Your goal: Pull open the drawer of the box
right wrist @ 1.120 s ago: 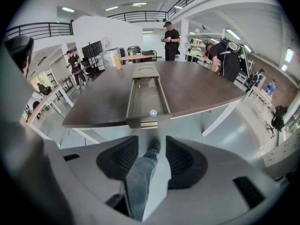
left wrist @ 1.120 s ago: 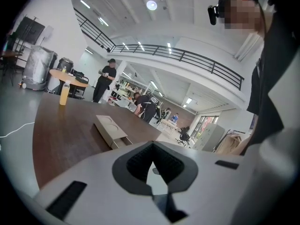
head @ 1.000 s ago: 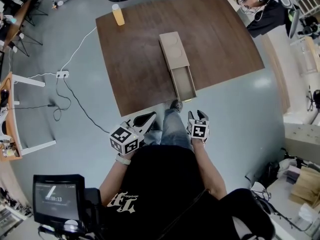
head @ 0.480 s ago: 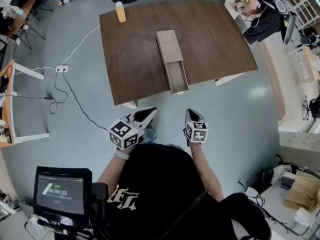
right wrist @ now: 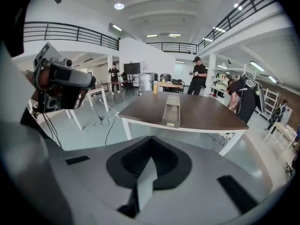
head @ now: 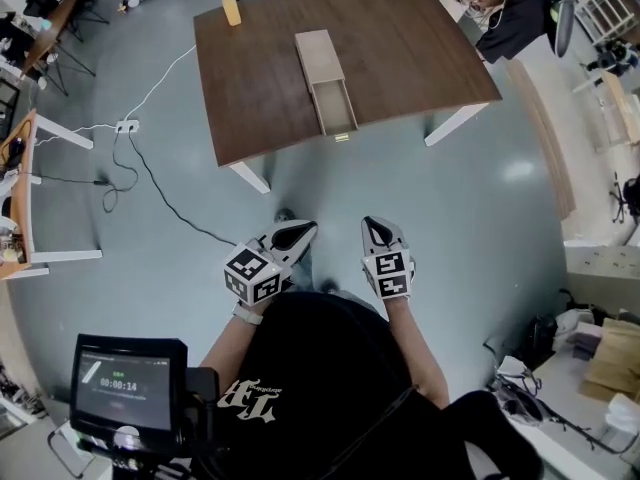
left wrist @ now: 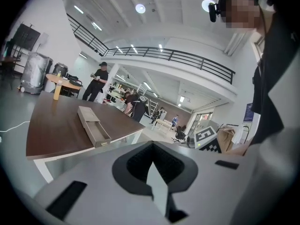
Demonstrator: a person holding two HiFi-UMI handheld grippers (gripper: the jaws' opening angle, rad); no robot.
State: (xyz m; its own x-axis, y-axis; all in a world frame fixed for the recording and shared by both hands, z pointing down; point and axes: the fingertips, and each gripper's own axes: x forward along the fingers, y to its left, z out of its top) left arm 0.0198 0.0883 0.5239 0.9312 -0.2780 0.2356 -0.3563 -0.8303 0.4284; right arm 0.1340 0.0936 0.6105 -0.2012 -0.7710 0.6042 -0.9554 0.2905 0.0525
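Withdrawn, right hand-held gripper (head: 372, 224) sits well apart from drawer (head: 335, 108).

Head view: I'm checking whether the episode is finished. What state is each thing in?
drawer: pulled open, looks empty
box: flat on the table, drawer end toward the person
bottle: upright at the table's far corner
left gripper: shut, empty, away from the table
right gripper: shut, empty, away from the table
screen: lit
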